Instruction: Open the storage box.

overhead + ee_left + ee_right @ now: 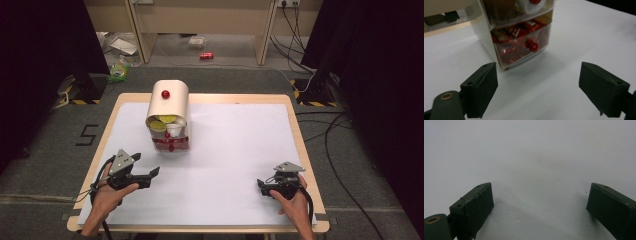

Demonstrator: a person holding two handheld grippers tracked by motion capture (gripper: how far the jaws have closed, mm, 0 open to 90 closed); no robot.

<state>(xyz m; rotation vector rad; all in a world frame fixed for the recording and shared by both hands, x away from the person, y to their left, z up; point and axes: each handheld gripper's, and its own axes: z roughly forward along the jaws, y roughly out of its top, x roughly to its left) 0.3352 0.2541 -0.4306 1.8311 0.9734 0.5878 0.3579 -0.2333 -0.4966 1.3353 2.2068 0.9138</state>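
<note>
Small drawer cabinet (169, 116) upper left of centre in high view, on white table cover (235, 150), red knob (165, 94) on rounded top, yellow and white cups behind open front, red packets in clear lower drawer (522, 41)

Left gripper (152, 173) lower left, jaws wide apart, empty, pointing toward cabinet, near but not touching

Right gripper (263, 186) lower right, jaws wide apart, empty, over bare cover, well apart from cabinet

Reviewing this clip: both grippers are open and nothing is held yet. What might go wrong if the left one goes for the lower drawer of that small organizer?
1. The red knob on the lower drawer is small, and the left gripper has its jaws spread wide, so the grip may slip off.
2. The organizer stands free on the table while the right gripper sits far away, so pulling may drag or tip it.
</note>
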